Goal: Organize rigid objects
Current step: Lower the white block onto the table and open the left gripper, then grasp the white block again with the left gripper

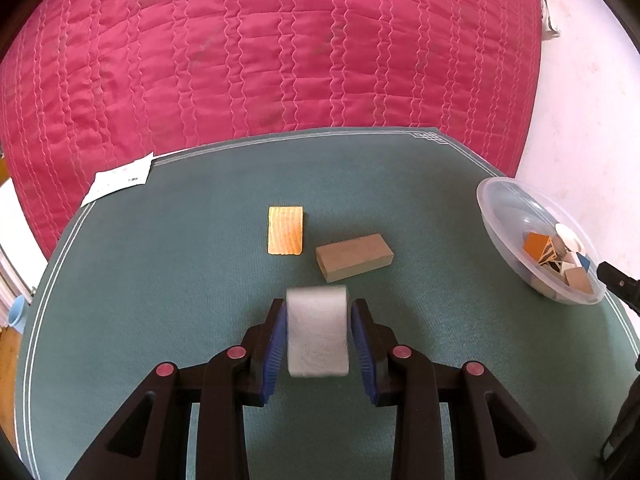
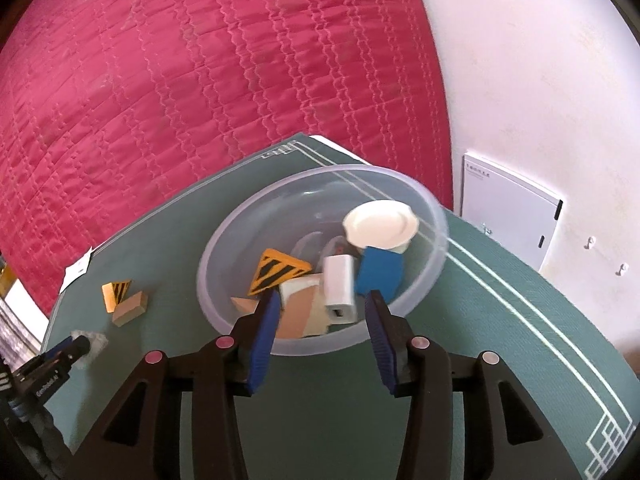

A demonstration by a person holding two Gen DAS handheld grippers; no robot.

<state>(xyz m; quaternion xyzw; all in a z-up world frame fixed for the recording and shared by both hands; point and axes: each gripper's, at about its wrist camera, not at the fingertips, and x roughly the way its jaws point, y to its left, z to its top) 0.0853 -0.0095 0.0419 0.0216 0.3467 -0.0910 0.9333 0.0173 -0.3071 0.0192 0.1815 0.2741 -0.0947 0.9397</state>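
Observation:
My left gripper [image 1: 319,306] is shut on a pale grey block [image 1: 316,332], held just above the green mat [image 1: 160,280]. Beyond it lie a yellow wooden block [image 1: 285,231] and a tan block [image 1: 354,257]. At the right stands a clear plastic bowl [image 1: 504,200] holding several pieces. My right gripper [image 2: 323,298] hangs open over the near rim of the bowl [image 2: 248,232]. A white plug-like block [image 2: 339,288], slightly blurred, sits in the bowl between and beyond the fingers, free of the pads. Around it are a white disc [image 2: 380,224], a blue block [image 2: 380,272] and a striped yellow triangle [image 2: 280,270].
A pink quilted bedspread [image 1: 280,40] rises behind the mat's far edge. A white wall [image 2: 540,80] with a white panel [image 2: 508,216] stands to the right. A paper slip [image 1: 120,178] lies at the mat's far left corner.

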